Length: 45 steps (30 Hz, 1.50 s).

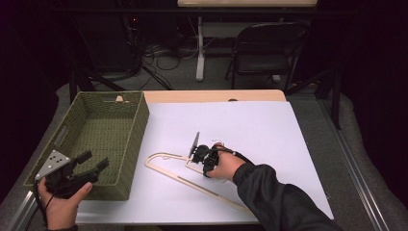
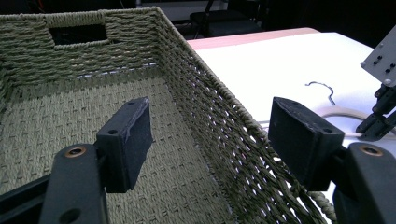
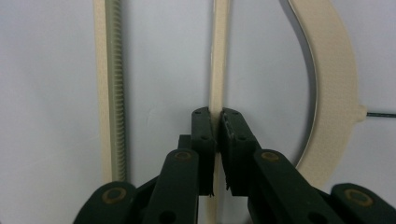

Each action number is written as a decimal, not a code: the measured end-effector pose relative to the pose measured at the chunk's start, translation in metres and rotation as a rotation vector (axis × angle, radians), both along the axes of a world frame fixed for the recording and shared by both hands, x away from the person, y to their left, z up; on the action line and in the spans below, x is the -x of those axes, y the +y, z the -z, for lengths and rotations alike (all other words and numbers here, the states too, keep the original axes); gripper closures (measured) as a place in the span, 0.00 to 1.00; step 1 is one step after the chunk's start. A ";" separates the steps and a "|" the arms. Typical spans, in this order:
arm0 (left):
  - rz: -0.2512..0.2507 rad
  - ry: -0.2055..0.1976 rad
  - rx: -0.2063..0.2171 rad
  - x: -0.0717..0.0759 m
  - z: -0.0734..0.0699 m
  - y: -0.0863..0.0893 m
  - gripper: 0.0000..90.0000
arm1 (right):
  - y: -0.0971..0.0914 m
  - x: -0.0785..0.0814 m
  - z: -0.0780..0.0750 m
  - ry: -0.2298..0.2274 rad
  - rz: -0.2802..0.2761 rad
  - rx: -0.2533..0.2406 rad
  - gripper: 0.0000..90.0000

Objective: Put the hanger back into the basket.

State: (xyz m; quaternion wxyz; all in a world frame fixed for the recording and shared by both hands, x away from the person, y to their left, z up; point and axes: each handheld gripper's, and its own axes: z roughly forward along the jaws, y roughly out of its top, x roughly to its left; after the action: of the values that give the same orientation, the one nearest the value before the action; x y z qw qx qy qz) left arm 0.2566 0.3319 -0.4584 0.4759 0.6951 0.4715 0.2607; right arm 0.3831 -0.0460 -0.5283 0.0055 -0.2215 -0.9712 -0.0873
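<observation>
A cream wooden hanger (image 1: pixel 166 157) lies flat on the white sheet, its metal hook (image 2: pixel 322 86) pointing away from the person. My right gripper (image 1: pixel 198 153) reaches down onto the hanger's upper part. In the right gripper view the right gripper (image 3: pixel 218 114) is shut on a thin cream bar of the hanger (image 3: pixel 219 56), with the ridged bar (image 3: pixel 109 93) and curved shoulder (image 3: pixel 334 84) on either side. My left gripper (image 1: pixel 94 161) is held open over the near corner of the green woven basket (image 1: pixel 137 120). The left gripper (image 2: pixel 210 112) straddles the basket's right wall (image 2: pixel 205 93), holding nothing.
The white sheet (image 1: pixel 250 130) covers most of the wooden table (image 1: pixel 216 95); the basket stands at its left edge. Behind the table are a folding chair (image 1: pixel 264 48), a white table leg (image 1: pixel 199 48) and floor cables. A metal rail (image 1: pixel 351 163) runs along the right.
</observation>
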 end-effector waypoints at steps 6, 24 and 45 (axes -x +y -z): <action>0.011 -0.008 -0.001 0.000 0.000 -0.001 0.36 | 0.002 0.000 -0.001 0.005 0.005 0.024 0.94; 0.068 -0.027 -0.015 0.002 -0.007 -0.016 0.37 | -0.016 0.017 -0.013 -0.088 -0.141 0.034 0.95; 0.433 0.138 -0.039 -0.028 -0.001 -0.130 0.46 | -0.040 0.067 -0.035 -0.431 -0.433 0.010 0.95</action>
State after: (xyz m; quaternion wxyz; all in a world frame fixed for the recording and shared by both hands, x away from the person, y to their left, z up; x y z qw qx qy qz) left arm 0.2849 0.2015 -0.4577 0.4740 0.8053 0.3377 0.1134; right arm 0.3166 -0.0865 -0.4935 -0.1833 0.0144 -0.9751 -0.1243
